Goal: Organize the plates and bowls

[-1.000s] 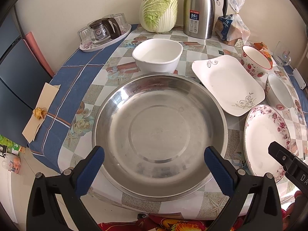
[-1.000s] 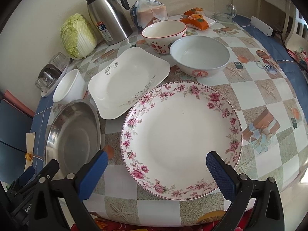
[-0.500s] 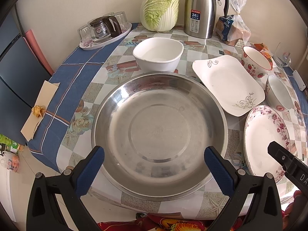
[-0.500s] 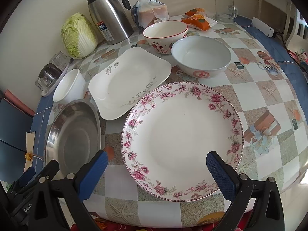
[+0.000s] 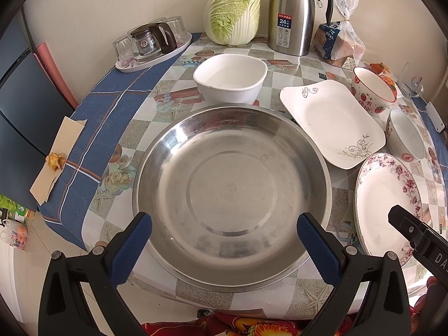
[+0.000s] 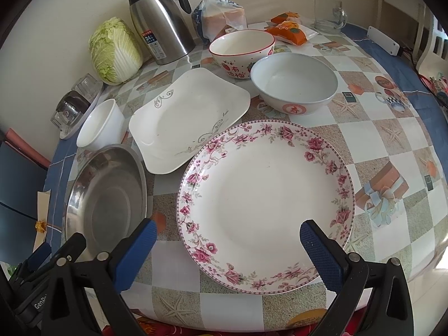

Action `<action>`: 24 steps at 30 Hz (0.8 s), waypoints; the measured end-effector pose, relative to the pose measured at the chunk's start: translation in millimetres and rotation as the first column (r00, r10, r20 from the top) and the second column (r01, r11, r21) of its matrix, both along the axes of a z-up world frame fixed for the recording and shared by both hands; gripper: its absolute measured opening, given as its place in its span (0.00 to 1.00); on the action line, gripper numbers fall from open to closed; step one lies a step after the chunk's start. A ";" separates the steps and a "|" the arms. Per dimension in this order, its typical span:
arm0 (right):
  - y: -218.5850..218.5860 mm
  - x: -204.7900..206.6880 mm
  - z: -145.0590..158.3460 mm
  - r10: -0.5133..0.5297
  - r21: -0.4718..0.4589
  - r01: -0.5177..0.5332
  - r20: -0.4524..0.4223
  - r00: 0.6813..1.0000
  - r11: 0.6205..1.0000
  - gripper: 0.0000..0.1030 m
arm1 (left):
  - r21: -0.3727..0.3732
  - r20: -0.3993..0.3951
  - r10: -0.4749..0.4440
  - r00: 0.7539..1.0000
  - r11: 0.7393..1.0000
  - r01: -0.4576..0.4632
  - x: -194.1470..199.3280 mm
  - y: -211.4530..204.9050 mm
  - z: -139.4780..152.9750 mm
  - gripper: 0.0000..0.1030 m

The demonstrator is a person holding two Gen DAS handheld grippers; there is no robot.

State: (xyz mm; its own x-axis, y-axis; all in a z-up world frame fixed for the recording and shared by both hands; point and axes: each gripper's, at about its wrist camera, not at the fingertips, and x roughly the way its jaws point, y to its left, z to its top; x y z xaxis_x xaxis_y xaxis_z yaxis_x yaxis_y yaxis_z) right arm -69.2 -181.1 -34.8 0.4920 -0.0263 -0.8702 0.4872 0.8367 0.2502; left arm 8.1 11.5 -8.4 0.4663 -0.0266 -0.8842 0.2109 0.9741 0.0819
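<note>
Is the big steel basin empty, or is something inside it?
Empty. The steel basin shows only its bare, shiny bottom in the left wrist view; the open left gripper hovers at its near rim.

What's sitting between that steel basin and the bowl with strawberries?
The white square plate lies between the steel basin and the strawberry bowl; the right wrist view shows it best.
</note>
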 end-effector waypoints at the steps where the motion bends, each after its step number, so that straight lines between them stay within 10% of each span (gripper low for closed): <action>1: 0.2 0.0 0.1 0.002 -0.001 -0.002 0.001 1.000 1.000 1.00 | 0.000 0.000 0.000 1.000 1.000 0.000 0.0 0.0 0.0 1.00; 24: -0.4 10.8 -9.3 0.018 0.010 -0.018 0.011 1.000 1.000 1.00 | -0.090 -0.041 0.067 0.997 0.993 -0.071 18.1 27.6 -15.6 1.00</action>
State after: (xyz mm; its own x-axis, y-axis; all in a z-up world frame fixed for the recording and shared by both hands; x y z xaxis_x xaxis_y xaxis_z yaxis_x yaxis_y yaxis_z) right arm -58.4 -181.4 -44.1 0.5019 -0.0079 -0.8649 0.4688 0.8428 0.2644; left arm 26.2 39.0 -24.0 0.4357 -0.0769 -0.8968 0.1445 0.9894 -0.0146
